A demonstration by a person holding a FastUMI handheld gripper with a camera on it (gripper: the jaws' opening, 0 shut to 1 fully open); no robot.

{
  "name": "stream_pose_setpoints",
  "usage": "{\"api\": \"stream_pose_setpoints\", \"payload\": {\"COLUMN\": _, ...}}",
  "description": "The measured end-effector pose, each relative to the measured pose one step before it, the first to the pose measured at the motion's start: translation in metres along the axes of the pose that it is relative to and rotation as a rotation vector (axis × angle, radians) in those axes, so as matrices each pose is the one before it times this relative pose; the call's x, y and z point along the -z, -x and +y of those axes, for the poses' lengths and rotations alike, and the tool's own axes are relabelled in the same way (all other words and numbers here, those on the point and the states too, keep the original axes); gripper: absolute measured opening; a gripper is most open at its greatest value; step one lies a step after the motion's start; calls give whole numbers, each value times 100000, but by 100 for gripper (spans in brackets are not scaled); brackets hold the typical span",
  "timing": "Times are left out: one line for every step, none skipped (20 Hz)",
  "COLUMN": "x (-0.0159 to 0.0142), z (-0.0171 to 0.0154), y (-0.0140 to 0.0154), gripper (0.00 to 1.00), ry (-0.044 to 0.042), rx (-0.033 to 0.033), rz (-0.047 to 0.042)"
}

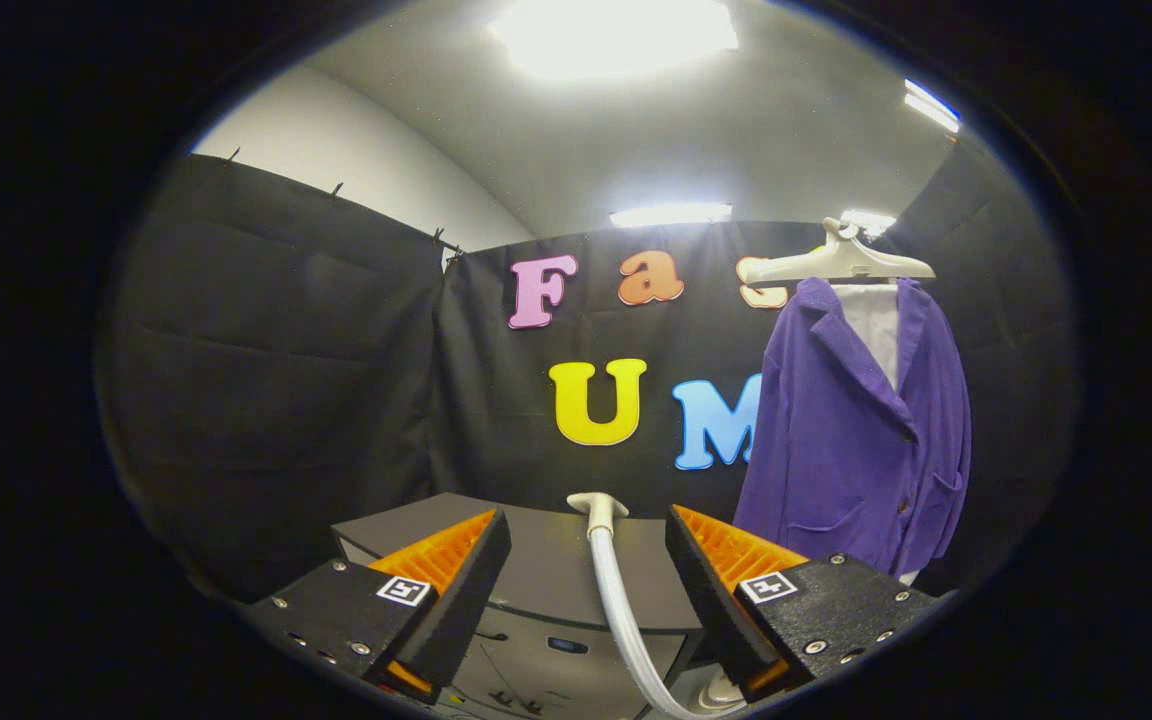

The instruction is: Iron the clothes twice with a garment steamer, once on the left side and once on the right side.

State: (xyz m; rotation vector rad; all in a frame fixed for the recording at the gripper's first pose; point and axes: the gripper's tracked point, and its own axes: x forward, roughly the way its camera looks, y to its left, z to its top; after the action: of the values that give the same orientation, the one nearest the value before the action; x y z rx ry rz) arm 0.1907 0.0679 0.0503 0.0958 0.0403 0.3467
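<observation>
Nearest the lens, the gripper (pixel 588 590) holds its two fingers wide apart with nothing clamped between them. Through that gap, at about six o'clock, a pale hose (pixel 621 620) curves up from below to a collar on top of the grey steamer base (pixel 536 560) just ahead of the fingers. Low down by the right finger, around five o'clock, sits a pale rounded shape that may be the steamer head, though too little of it is visible to be sure. Beyond the fingers at roughly two o'clock, well apart from them, a purple jacket (pixel 861 430) hangs on a pale hanger (pixel 841 262) with a white lining at its open collar. No ironing looks begun yet; the step in hand appears to be taking up the steamer. To do it well, the fingers should drop toward five o'clock, centre on the handle, and close squarely so the hose trails free rather than getting pinched, before swinging over to the jacket's left side.
</observation>
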Motion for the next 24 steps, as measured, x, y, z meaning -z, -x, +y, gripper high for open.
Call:
{"api": "stream_pose_setpoints", "payload": {"x": -315, "z": -86, "y": -1631, "gripper": 96, "ry": -593, "rx": -1791, "rz": 1224}}
{"api": "stream_pose_setpoints", "payload": {"x": -457, "z": -35, "y": -1596, "gripper": 96, "ry": -814, "rx": -1930, "rz": 1148}}
{"api": "stream_pose_setpoints", "payload": {"x": -434, "z": -210, "y": -1662, "gripper": 96, "ry": -773, "rx": -1788, "rz": 1048}}
{"api": "stream_pose_setpoints", "payload": {"x": -355, "z": -344, "y": -1741, "gripper": 96, "ry": -476, "rx": -1202, "rz": 1311}}
{"api": "stream_pose_setpoints", "payload": {"x": -155, "z": -482, "y": -1678, "gripper": 96, "ry": -120, "rx": -828, "rz": 1203}}
{"api": "stream_pose_setpoints", "payload": {"x": -178, "z": -455, "y": -1661, "gripper": 96, "ry": 535, "rx": -712, "rz": 1109}}
{"api": "stream_pose_setpoints", "payload": {"x": 114, "z": -518, "y": -1585, "gripper": 96, "ry": 1081, "rx": -403, "rz": 2269}}
{"api": "stream_pose_setpoints", "payload": {"x": 162, "z": -465, "y": -1582, "gripper": 96, "ry": 979, "rx": -492, "rz": 2122}}
{"api": "stream_pose_setpoints", "payload": {"x": 279, "z": -460, "y": -1649, "gripper": 96, "ry": 680, "rx": -327, "rz": 2303}}
{"api": "stream_pose_setpoints", "payload": {"x": 364, "z": -313, "y": -1509, "gripper": 96, "ry": -400, "rx": -1047, "rz": 3170}}
{"api": "stream_pose_setpoints", "payload": {"x": 466, "z": -170, "y": -1395, "gripper": 96, "ry": -1363, "rx": -1073, "rz": 3111}}
{"api": "stream_pose_setpoints", "payload": {"x": 268, "z": -197, "y": -1239, "gripper": 96, "ry": -2034, "rx": -1153, "rz": 3114}}
{"api": "stream_pose_setpoints", "payload": {"x": 366, "z": -223, "y": -1445, "gripper": 96, "ry": -1467, "rx": -979, "rz": 2819}}
{"api": "stream_pose_setpoints", "payload": {"x": 511, "z": -468, "y": -1526, "gripper": 96, "ry": -794, "rx": -30, "rz": 4163}}
{"api": "stream_pose_setpoints", "payload": {"x": 441, "z": -267, "y": -1339, "gripper": 96, "ry": -708, "rx": -542, "rz": 3530}}
{"api": "stream_pose_setpoints", "payload": {"x": 454, "z": -262, "y": -1459, "gripper": 96, "ry": -1912, "rx": -856, "rz": 4610}}
{"api": "stream_pose_setpoints", "payload": {"x": 636, "z": -257, "y": -1292, "gripper": 96, "ry": -3005, "rx": -180, "rz": 4008}}
{"api": "stream_pose_setpoints", "payload": {"x": 270, "z": -178, "y": -1310, "gripper": 96, "ry": -3517, "rx": -889, "rz": 3612}}
{"api": "stream_pose_setpoints", "payload": {"x": 586, "z": -246, "y": -1042, "gripper": 96, "ry": -3101, "rx": -147, "rz": 3839}}
{"api": "stream_pose_setpoints", "payload": {"x": 373, "z": -251, "y": -933, "gripper": 95, "ry": -3007, "rx": -432, "rz": 3357}}
{"api": "stream_pose_setpoints", "payload": {"x": 501, "z": -202, "y": -794, "gripper": 95, "ry": -1831, "rx": 158, "rz": 3260}}
{"api": "stream_pose_setpoints", "payload": {"x": 504, "z": -304, "y": -984, "gripper": 96, "ry": -1707, "rx": 35, "rz": 3541}}
{"api": "stream_pose_setpoints", "payload": {"x": 896, "z": -307, "y": -781, "gripper": 95, "ry": -1507, "rx": 643, "rz": 3861}}
{"api": "stream_pose_setpoints", "payload": {"x": 604, "z": -72, "y": -823, "gripper": 96, "ry": -1744, "rx": -624, "rz": 3864}}
